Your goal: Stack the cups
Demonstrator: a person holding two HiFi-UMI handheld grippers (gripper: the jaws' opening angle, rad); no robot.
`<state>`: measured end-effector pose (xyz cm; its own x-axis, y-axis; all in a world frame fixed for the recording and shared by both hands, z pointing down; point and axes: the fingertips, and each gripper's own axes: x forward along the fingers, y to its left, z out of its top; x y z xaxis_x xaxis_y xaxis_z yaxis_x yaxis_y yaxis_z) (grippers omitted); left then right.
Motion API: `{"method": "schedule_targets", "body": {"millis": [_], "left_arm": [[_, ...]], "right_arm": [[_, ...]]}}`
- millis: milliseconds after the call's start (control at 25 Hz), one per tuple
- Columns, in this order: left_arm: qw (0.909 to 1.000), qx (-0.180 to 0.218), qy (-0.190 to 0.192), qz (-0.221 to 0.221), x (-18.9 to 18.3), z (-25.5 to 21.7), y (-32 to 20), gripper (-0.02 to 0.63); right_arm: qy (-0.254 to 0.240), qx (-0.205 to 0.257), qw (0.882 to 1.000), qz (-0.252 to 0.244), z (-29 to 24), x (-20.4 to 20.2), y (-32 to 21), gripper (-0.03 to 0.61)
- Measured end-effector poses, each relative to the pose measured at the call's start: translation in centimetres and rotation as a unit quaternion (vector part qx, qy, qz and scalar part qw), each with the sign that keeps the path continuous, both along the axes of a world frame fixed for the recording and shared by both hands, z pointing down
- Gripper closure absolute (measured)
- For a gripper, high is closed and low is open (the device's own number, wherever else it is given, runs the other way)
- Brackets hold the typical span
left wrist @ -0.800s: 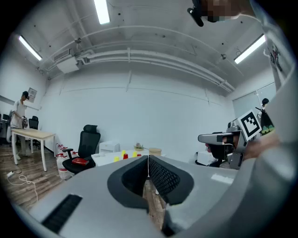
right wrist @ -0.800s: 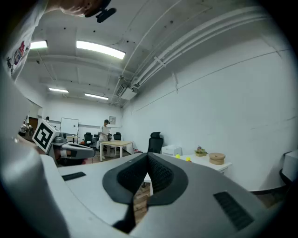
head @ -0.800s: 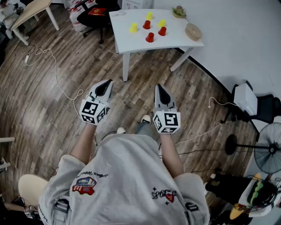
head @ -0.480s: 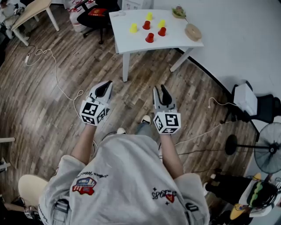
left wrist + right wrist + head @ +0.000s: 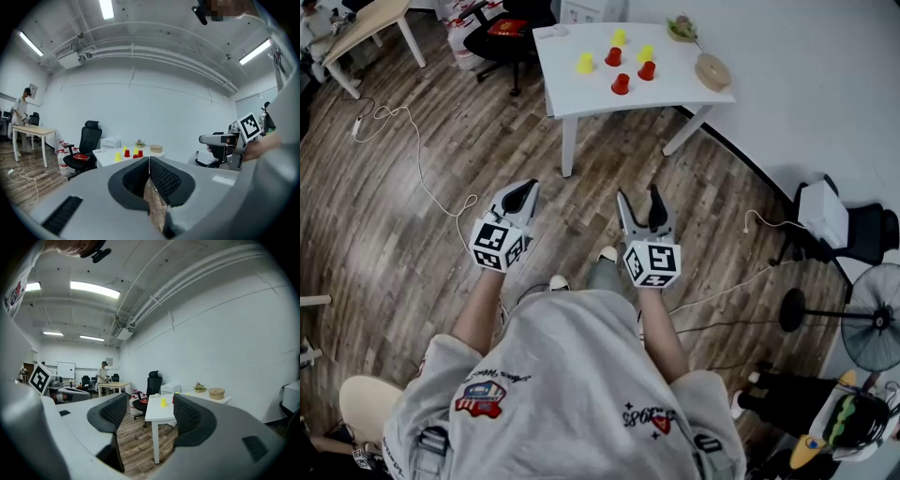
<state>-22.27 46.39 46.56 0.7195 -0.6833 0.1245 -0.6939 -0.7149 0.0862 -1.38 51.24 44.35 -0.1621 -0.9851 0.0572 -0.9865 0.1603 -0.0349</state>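
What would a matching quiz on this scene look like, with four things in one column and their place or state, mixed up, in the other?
Things:
1. left gripper
2. right gripper
3. cups
4. chair

Place or state:
A. beside the table
B. jaws apart, nothing between them
C. on the table
D. jaws together

Pairs: 1-D, 2-B, 3-C, 4-A

Ahead of right gripper (image 5: 639, 197) and left gripper (image 5: 526, 186): open floor (image 5: 600, 164) as far as table (image 5: 581, 94), leg (image 5: 569, 141) and edge barring the way. Left of left gripper, cable (image 5: 423, 169); far ahead-left, chair (image 5: 502, 33).
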Motion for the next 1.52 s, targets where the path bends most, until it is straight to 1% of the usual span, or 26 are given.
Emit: {"method": "schedule_targets", "body": {"millis": [320, 480, 600, 920, 1080, 1360, 1520], "left_arm": [[0.9999, -0.011, -0.005, -0.005, 1.3, 0.7, -2.6, 0.604], [0.9997, -0.015, -0.008, -0.017, 1.1, 1.1, -5.1, 0.604], [0.9995, -0.014, -0.009, -0.025, 1.5, 1.3, -7.9, 0.606], [0.9991, -0.010, -0.022, -0.035, 4.9, 0.5, -18.6, 0.604], [0.9986, -0.014, -0.029, -0.042, 7.8, 0.0, -24.8, 0.604], [0.9974, -0.008, -0.034, -0.063, 12.7, -1.9, -35.0, 0.605], [0.9964, -0.012, -0.036, -0.076, 15.3, -1.7, -40.9, 0.605]], "right_arm": [[-0.020, -0.008, 1.000, 0.011, 0.6, 2.0, -3.0, 0.301], [-0.026, -0.012, 1.000, 0.007, 1.1, 2.4, -5.8, 0.304], [-0.029, -0.015, 0.999, 0.002, 1.5, 2.9, -8.8, 0.307], [-0.040, -0.013, 0.999, -0.002, 1.2, 6.9, -20.4, 0.313], [-0.047, -0.017, 0.999, -0.007, 1.2, 9.8, -27.0, 0.314], [-0.019, -0.020, 0.999, -0.031, 0.5, 14.2, -38.1, 0.318], [-0.007, -0.025, 0.999, -0.047, 0.7, 16.4, -44.5, 0.318]]}}
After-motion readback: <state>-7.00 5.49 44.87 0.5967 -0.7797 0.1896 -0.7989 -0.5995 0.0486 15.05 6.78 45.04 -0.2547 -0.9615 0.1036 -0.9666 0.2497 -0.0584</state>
